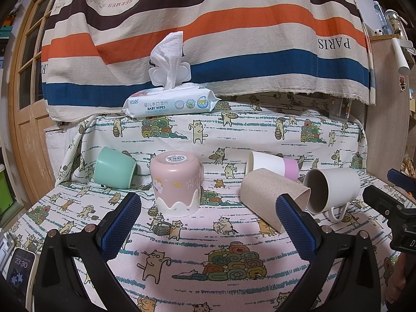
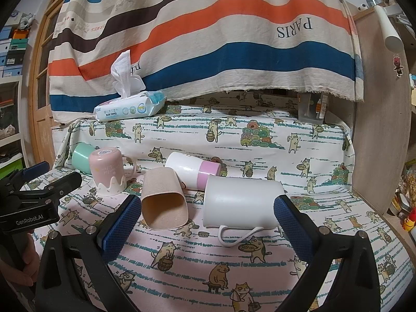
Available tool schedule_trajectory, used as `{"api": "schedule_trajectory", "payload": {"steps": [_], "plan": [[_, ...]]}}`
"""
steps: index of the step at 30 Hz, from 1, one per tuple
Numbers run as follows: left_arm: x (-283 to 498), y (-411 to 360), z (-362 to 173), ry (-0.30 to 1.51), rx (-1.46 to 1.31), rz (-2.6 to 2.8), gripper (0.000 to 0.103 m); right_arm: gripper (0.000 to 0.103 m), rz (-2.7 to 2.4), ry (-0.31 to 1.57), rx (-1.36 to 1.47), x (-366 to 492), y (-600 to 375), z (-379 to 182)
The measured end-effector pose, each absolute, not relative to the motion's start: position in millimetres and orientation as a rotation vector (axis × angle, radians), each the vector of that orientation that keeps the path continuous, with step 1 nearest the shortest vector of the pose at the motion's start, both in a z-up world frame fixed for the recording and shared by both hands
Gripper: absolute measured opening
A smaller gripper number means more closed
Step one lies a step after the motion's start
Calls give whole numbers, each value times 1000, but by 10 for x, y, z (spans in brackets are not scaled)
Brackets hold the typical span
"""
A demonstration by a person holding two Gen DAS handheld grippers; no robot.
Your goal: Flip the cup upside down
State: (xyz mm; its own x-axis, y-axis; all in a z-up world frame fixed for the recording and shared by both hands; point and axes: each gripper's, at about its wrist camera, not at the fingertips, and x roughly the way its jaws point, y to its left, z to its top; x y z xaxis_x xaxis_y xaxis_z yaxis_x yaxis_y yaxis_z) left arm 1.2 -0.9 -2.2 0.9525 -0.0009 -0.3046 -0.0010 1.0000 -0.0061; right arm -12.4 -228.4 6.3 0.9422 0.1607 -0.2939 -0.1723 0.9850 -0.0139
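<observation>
Both fisheye views are being lit evenly by soft indoor light, possibly from overhead. Faint shadows are being cast beneath the cups on the cat-print cloth. Straight lines are being bent strongly toward the rims, where dark vignetting is being seen. Central detail is being kept sharp.

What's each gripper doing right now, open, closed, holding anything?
Left gripper: open, holding nothing, facing the upside-down pink cup.
Right gripper: open, holding nothing, facing the white mug lying on its side.
</observation>
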Motion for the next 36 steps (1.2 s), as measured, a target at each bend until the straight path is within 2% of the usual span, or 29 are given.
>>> {"api": "schedule_trajectory", "payload": {"steps": [23,31,36], "plan": [[14,-9,-23,311,-5,2,103,103,170,297,-39,-125,-2284,62],[98,-88,-58,387,29,-14,103,103,171,293,-39,-131,-2282,61],[-55,-63,-21,323,-4,-129,103,103,184,296,-37,-131,-2291,70]]}}
